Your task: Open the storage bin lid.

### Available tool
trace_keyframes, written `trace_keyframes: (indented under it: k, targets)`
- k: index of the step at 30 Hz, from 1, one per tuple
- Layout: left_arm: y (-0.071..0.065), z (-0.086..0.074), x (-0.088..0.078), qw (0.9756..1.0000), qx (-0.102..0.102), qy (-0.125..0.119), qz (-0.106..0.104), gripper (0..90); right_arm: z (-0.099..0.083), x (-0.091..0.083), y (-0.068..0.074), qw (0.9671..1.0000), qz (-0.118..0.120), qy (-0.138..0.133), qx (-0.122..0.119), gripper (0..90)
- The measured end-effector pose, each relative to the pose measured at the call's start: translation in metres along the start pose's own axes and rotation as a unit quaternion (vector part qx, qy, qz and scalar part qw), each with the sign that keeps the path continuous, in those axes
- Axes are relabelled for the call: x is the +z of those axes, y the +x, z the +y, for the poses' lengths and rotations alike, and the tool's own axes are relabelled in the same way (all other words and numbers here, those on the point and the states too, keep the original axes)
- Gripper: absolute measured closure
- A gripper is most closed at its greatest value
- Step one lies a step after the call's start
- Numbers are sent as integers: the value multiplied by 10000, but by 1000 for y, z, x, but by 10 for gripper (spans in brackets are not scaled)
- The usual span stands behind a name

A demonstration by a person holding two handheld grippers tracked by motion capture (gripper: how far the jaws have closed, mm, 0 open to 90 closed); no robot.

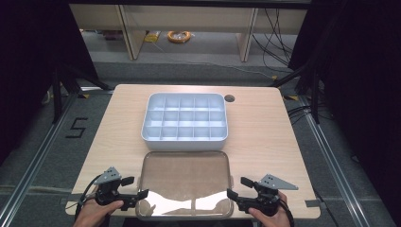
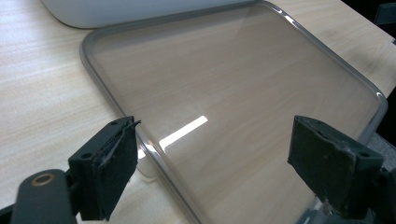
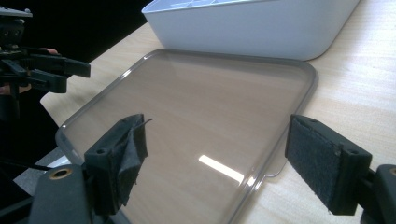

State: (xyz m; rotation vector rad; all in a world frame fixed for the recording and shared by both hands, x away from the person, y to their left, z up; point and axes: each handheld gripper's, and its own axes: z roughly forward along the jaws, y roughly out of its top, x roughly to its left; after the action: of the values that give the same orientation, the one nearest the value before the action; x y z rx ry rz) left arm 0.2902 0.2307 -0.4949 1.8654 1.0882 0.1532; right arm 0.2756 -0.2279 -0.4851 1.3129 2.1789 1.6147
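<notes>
So there's a light wood bench (image 1: pixel 265 132) with a person's two hands coming in at the near edge, each one holding a gripper. On the left, the left gripper (image 1: pixel 135 188) sits right at the near left corner of a clear lid (image 1: pixel 187 175), jaws spread wide, nothing held between them. In the left gripper view the lid's rim runs between its jaws, the left jaw just outside the rim over bare wood and the right jaw over near the lid's other edge. You can see the left hand (image 1: pixel 97 213) wrapped around the handle.

The clear lid lies flat in the near middle of the bench, wood grain showing through it and a bright glare streak along its near edge. Just beyond it, touching or almost touching, I can't tell which, is a white divided tray (image 1: pixel 185 120), its compartments all bare as far as I can see. There's a small round hole (image 1: pixel 230 98) in the bench by the tray's far right corner.

On the right, the right gripper (image 1: pixel 239 187) is at the lid's near right corner, jaws also wide apart and holding nothing, with the right hand (image 1: pixel 272 215) behind it
</notes>
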Motion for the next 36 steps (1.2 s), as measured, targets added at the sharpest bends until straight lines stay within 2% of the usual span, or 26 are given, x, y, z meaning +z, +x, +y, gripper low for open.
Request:
trace_keyframes:
  k: [1, 2, 3, 4, 5, 6, 7, 8, 9, 10, 11, 12, 13, 14, 16, 17, 18, 20, 21, 22, 24, 25, 27, 32, 35, 36]
  targets:
    - [-1, -1, -1, 10000, 41, -1, -9, 152, -1, 0, -2, 9998, -60, 7, -174, 217]
    - [-1, -2, -1, 10000, 9, -1, -5, 152, -1, -2, 1, 9999, -77, 27, -70, 216]
    - [-2, -3, -2, 10000, 21, -34, -10, 152, -2, -3, 0, 9997, -100, 48, -214, 217]
    - [-4, -3, -3, 10000, 20, -51, -20, 151, -3, -3, 1, 9997, -135, 67, -197, 218]
    - [-5, -4, -3, 10000, 47, -67, 1, 152, -5, -6, 6, 9999, -97, 136, 14, 219]
    - [-6, -5, -4, 10000, 35, -67, 1, 151, -5, -7, 3, 9997, -53, 94, -240, 219]
    - [-7, -5, -4, 10000, 26, -63, 10, 152, -7, -7, 7, 9999, -48, 91, -59, 219]
    - [-8, -6, -5, 10000, 54, -39, 12, 151, -8, -8, 6, 9994, -155, 126, -287, 219]
    - [-9, -7, -6, 9999, 116, -72, 3, 151, -9, -8, 7, 9996, -68, 124, -264, 219]
    - [-10, -8, -6, 9999, 136, -39, 16, 152, -11, -9, 10, 9997, -102, 192, -117, 219]
    - [-12, -9, -6, 9999, 91, -65, 21, 151, -12, -9, 8, 9988, -251, 245, -332, 219]
    - [-13, -10, -7, 9999, 134, -18, 31, 151, -14, -10, 11, 9991, -203, 325, -160, 218]
    - [-15, -11, -7, 9998, 166, -41, 29, 151, -16, -8, 11, 9989, -251, 315, -220, 219]
    - [-15, -11, -7, 9999, 145, -3, -38, 151, -17, -10, 14, 9986, -251, 448, -94, 220]
    - [-17, -12, -9, 9997, 223, 27, -35, 152, -19, -11, 13, 9981, -236, 475, -306, 222]
    - [-17, -13, -9, 9996, 276, 19, -54, 152, -20, -9, 14, 9986, -187, 414, -285, 223]
    - [-18, -14, -10, 9997, 223, 19, -45, 152, -21, -11, 15, 9982, -128, 499, -309, 223]
    - [-18, -14, -11, 9997, 229, 42, -57, 151, -23, -12, 17, 9979, -244, 534, -272, 224]
    - [-19, -15, -11, 9998, 216, 43, -32, 152, -23, -12, 15, 9976, -248, 524, -369, 224]
    - [-19, -16, -11, 9998, 204, -16, -49, 151, -24, -13, 18, 9983, -232, 515, -170, 223]
    - [-19, -17, -12, 9997, 223, 47, -67, 152, -25, -14, 16, 9978, -199, 549, -317, 223]
    - [-20, -17, -12, 9998, 178, 54, -69, 152, -26, -16, 21, 9979, -230, 611, 16, 224]
    - [-20, -18, -12, 9996, 247, 60, -104, 152, -25, -15, 17, 9972, -312, 603, -324, 224]
    - [-20, -18, -12, 9998, 179, 56, -84, 152, -26, -15, 19, 9975, -235, 648, -128, 223]
    - [-19, -17, -13, 9997, 181, 109, -94, 152, -26, -14, 16, 9977, -211, 602, -242, 224]
    - [-19, -18, -11, 9999, 131, 13, -87, 152, -27, -13, 15, 9973, -243, 628, -278, 225]
